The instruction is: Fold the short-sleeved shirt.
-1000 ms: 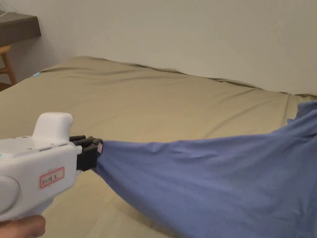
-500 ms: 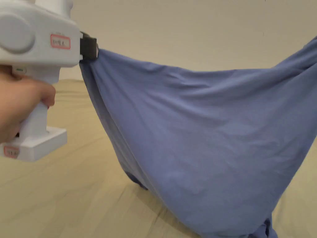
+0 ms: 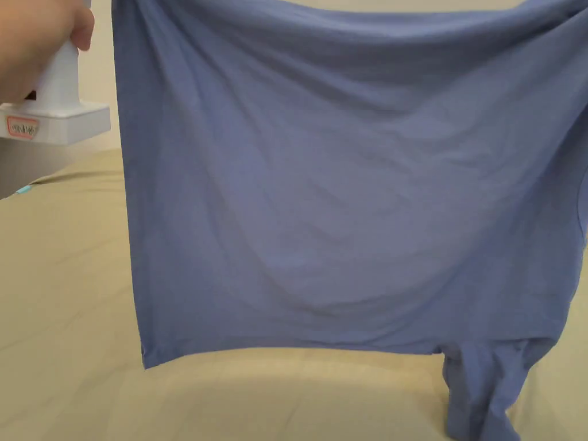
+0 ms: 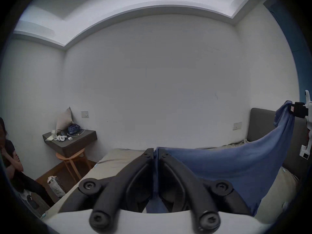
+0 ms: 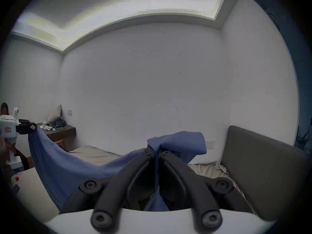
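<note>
The blue short-sleeved shirt (image 3: 344, 189) hangs spread out in the air above the tan bed (image 3: 63, 275). Its lower edge is off the sheet on the left, while a bunched sleeve (image 3: 482, 390) at the lower right reaches the sheet. My left gripper (image 4: 156, 150) is shut on one top corner of the shirt (image 4: 228, 166). My right gripper (image 5: 156, 149) is shut on the other top corner, with blue cloth (image 5: 179, 143) bulging past its tips. In the head view a hand holds the left gripper's white handle (image 3: 54, 109) at the upper left.
A dark wall shelf (image 4: 70, 139) with small items and a wooden stool (image 4: 72, 160) stand left of the bed. A grey headboard (image 5: 263, 166) is at the bed's right end. A seated person (image 4: 10, 158) is at the far left. A plain wall runs behind the bed.
Both grippers have risen with the shirt. It went from stretched low over the bed to hanging as a flat sheet, its body lifted off the bed.
</note>
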Demonstrator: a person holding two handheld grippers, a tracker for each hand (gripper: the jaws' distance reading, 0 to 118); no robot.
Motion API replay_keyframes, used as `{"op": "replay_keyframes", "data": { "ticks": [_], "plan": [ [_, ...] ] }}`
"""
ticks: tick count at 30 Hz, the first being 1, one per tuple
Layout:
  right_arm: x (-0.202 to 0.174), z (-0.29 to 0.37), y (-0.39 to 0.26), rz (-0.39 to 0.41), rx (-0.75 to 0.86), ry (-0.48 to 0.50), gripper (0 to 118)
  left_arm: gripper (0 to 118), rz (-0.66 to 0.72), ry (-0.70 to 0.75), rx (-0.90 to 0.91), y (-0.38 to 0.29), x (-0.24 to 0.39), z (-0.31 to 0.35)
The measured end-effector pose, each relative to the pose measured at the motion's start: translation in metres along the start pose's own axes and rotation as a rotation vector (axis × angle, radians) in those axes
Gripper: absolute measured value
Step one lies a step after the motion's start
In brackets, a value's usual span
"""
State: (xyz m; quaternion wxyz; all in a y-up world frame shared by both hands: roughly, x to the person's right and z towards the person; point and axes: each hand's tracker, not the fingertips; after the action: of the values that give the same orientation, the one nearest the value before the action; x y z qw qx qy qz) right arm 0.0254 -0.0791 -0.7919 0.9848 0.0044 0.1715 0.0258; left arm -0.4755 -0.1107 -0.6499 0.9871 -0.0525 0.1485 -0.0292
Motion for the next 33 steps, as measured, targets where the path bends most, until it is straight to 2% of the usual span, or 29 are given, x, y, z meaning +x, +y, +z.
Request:
{"op": "replay_keyframes", "data": {
  "ticks": [4,11,16,18,22,29,33],
  "plan": [
    [-0.015,0.000,0.024,0.034,0.042,0.009,5,3,0.006,0.043,0.015,0.009,-0.013,-0.013],
    [-0.026,0.012,0.016,0.011,0.034,0.045,5,3,0.043,0.035,0.036,-0.005,-0.024,0.002],
    [-0.039,0.051,-0.036,0.031,-0.034,0.088,5,3,0.010,-0.026,-0.011,-0.062,-0.020,0.029],
    [-0.040,0.073,-0.062,0.025,-0.071,0.126,5,3,0.015,-0.058,-0.033,-0.090,-0.009,0.061],
    [-0.035,0.119,-0.118,-0.026,-0.132,0.121,5,3,0.019,-0.084,-0.076,-0.139,-0.005,0.078],
    [-0.027,0.207,-0.187,-0.076,-0.222,0.111,5,3,0.009,-0.131,-0.112,-0.226,0.000,0.172],
    [-0.023,0.267,-0.215,-0.087,-0.245,0.088,5,3,0.078,-0.129,-0.142,-0.264,-0.008,0.221]
  ]
}}
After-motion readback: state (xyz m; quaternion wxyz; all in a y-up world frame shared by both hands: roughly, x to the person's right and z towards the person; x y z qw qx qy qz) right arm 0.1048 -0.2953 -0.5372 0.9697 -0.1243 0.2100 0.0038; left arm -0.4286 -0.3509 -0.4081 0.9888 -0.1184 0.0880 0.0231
